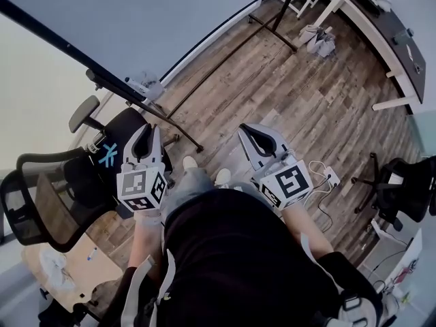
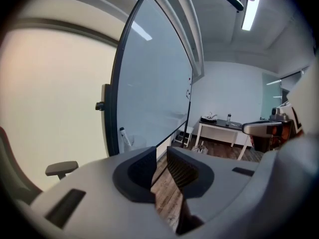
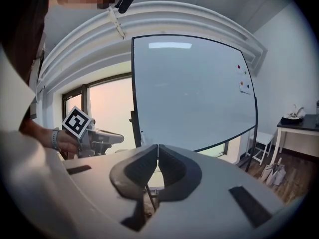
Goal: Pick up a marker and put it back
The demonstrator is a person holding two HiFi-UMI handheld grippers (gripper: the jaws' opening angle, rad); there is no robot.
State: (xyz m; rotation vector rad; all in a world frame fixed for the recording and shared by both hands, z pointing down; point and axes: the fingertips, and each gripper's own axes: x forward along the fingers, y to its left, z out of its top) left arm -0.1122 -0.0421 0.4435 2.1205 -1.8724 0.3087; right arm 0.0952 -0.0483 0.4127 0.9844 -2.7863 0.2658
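Observation:
A marker (image 2: 123, 135) stands upright at the lower left corner of the whiteboard (image 2: 149, 93). In the head view it sits among pale items (image 1: 144, 85) on the board's stand, ahead of both grippers. My left gripper (image 1: 150, 131) is held at waist height and points toward the board. Its jaws (image 2: 162, 156) stand a narrow gap apart with nothing between them. My right gripper (image 1: 246, 129) is level beside it. Its jaw tips (image 3: 157, 147) meet, with nothing held. The left gripper (image 3: 94, 136) also shows in the right gripper view, in a hand.
A black mesh office chair (image 1: 61, 182) stands close at the left, with a light wooden seat (image 1: 75, 264) behind it. The board's black stand legs (image 1: 225, 67) cross the wood floor. A dark-topped desk (image 1: 388, 33), shoes (image 1: 317, 39), a second chair (image 1: 402, 182) and a cable (image 1: 327, 176) lie to the right.

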